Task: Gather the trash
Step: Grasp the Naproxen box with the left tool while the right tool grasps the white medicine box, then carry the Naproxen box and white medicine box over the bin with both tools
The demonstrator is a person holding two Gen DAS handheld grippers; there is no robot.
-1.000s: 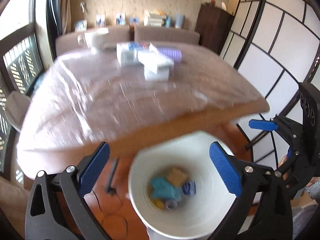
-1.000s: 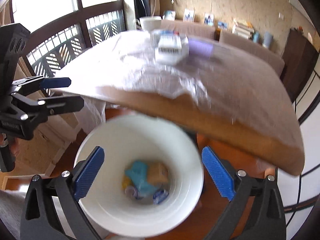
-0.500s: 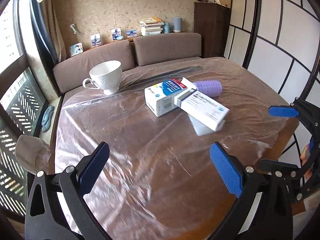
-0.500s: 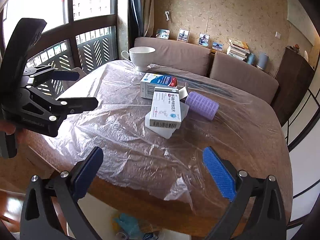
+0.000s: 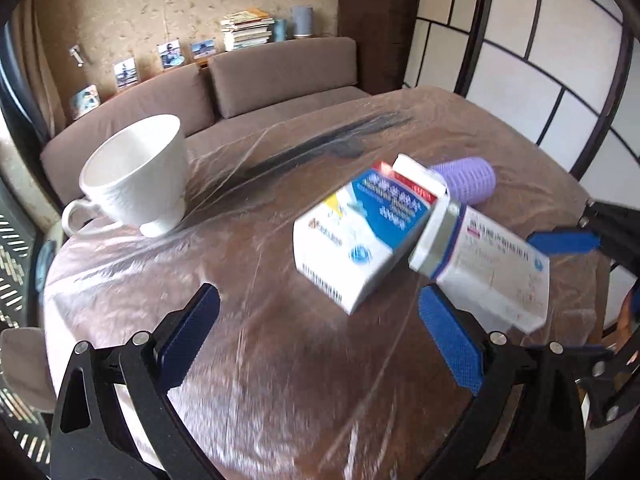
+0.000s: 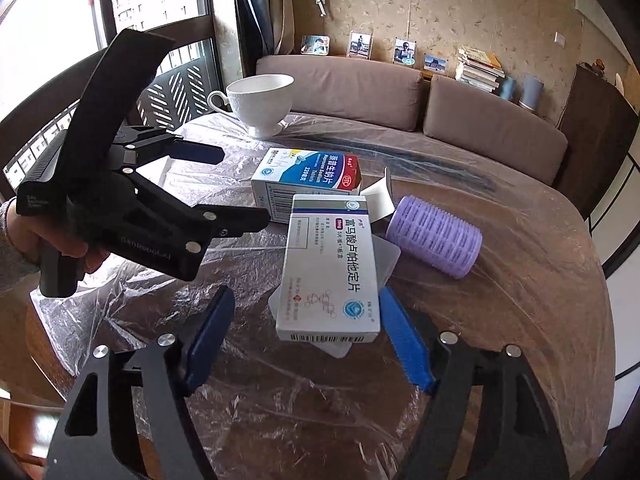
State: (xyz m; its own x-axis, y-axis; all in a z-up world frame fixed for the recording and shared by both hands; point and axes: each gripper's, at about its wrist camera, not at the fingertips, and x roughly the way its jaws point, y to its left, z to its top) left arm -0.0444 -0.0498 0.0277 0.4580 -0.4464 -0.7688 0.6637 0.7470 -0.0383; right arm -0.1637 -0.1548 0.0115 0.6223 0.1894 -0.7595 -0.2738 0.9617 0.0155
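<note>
White medicine box [image 6: 330,268], long axis toward camera

My left gripper [image 6: 224,188] is matte black plastic with silver screws, blue ribbed pads [image 5: 188,336] and faint embossed lettering. My bare hand [image 6: 24,236] shows beside a grey sleeve cuff [image 6: 10,256].

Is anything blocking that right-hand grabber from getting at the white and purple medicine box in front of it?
Nothing visible does. The right gripper has its jaws open, and the white and purple box lies just beyond them, resting on a clear plastic piece. The purple roller and the blue box sit off to the side and behind.
</note>
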